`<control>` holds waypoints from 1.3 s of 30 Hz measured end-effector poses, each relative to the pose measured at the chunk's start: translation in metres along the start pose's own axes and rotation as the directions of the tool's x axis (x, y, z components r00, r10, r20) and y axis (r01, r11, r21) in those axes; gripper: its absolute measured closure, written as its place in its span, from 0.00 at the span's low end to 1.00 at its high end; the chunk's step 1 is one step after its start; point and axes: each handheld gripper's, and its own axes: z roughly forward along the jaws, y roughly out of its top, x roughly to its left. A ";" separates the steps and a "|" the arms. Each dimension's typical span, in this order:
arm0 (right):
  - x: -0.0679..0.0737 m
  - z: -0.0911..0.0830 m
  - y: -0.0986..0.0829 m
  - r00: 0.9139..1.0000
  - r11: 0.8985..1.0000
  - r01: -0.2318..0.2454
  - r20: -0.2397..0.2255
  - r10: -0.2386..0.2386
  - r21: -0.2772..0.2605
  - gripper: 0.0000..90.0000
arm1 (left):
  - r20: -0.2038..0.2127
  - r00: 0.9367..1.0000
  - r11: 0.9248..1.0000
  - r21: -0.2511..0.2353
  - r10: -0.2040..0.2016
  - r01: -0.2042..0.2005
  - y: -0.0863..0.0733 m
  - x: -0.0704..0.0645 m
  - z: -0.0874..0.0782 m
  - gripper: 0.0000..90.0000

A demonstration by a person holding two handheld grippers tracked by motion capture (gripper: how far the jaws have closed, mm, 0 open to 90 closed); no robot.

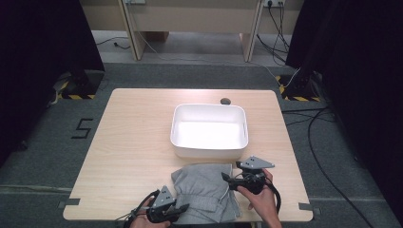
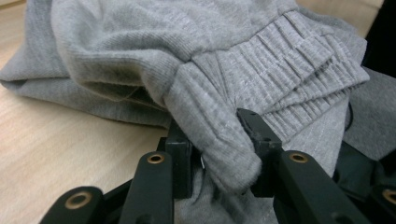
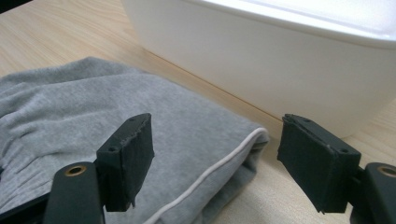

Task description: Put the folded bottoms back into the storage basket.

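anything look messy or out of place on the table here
Mostly tidy. The grey sweatpants lie folded but rumpled, their near edge reaching the table's front edge. The left gripper pinches a bunched fold by the ribbed waistband. The white tub sits upright and empty. Nothing spilled or damaged.

Our left gripper (image 1: 183, 208) sits bottom centre of the high view, jaws pinched shut; our right gripper (image 1: 227, 178) lower right, jaws wide apart.

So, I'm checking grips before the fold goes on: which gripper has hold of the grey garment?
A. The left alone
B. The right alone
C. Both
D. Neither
A: the left gripper pinches a fold of the grey garment, while the right gripper is open above its corner.
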 end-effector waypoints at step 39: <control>0.009 0.039 -0.024 0.982 0.998 0.020 -0.189 -0.007 0.066 0.63 | -0.115 0.988 0.995 -0.014 -0.099 0.098 -0.016 -0.006 -0.021 0.51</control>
